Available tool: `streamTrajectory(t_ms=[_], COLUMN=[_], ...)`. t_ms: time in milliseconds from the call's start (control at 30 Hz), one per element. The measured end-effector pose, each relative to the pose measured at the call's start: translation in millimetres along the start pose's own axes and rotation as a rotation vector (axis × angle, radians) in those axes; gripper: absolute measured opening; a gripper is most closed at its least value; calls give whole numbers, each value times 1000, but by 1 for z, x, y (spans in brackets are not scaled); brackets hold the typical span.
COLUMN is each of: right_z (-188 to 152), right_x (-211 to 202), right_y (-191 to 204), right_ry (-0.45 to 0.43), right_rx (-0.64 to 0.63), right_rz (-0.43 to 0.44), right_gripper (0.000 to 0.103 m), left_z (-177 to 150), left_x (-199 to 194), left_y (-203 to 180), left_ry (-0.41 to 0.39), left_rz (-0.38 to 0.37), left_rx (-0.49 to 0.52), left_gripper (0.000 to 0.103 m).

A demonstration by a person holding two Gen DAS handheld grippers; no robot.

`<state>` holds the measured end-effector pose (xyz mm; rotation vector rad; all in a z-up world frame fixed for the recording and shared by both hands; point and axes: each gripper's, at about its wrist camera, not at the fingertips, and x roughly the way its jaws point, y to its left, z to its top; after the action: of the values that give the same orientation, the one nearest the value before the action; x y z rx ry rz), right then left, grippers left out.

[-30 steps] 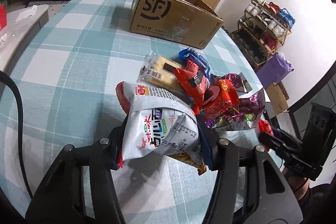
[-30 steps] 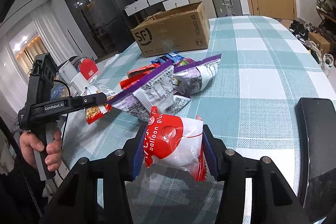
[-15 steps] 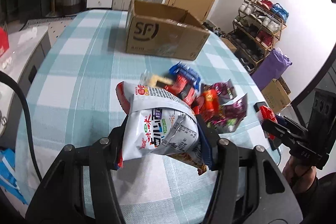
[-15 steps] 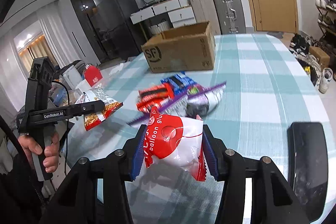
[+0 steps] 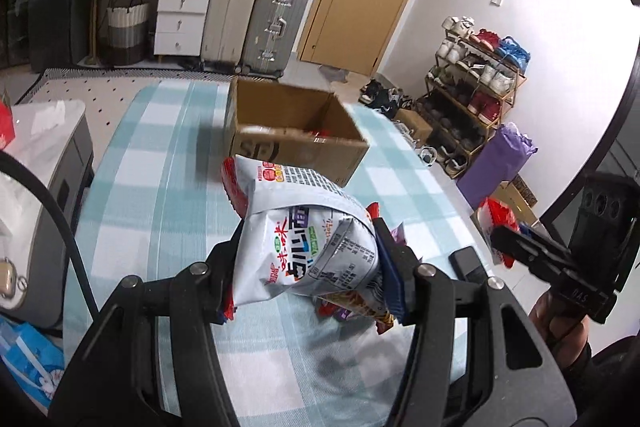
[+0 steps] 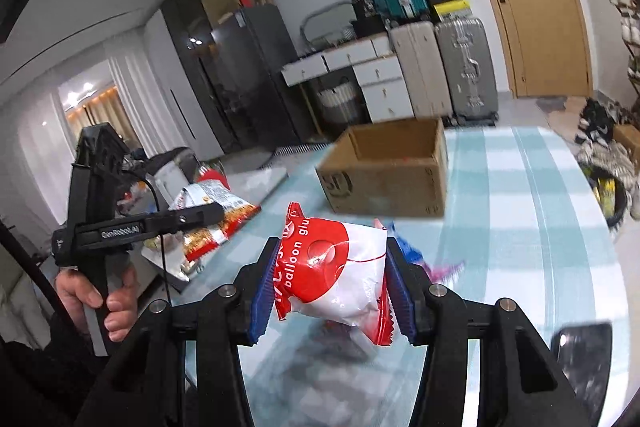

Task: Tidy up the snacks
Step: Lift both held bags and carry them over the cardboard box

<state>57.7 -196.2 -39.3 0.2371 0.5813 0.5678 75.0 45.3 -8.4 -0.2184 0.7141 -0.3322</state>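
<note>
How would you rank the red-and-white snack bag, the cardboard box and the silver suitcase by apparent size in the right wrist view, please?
1. Red-and-white snack bag, enlarged by nearness.
2. Cardboard box.
3. Silver suitcase, close to the box; unsure.

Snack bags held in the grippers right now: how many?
2. A white noodle bag is clamped in the left gripper; a red-and-white bag in the right gripper. Loose packets below are mostly hidden.
</note>
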Motion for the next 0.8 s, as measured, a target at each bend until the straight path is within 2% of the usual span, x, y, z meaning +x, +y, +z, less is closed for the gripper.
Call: streamTrajectory(t_ms=[167,400,533,800], right_z=[38,91,119,168], right_x=[-4,-3,7,28], right_y=[10,14,13,16], right_ry=[-56,-112,-111,-125], right_rx=[-16,-20,-26,-66], right_rz=[48,125,144,135], right_gripper=[50,50,51,51], left_z=[24,62,88,137], left_x=[-13,-32,-24,-2], left_y=[-15,-11,-8,-13], left_ry=[-14,-43,-37,-35], left_rz=[-22,-65,-72,-72], left_rx=[47,31,5,23], left_gripper=[54,54,54,54])
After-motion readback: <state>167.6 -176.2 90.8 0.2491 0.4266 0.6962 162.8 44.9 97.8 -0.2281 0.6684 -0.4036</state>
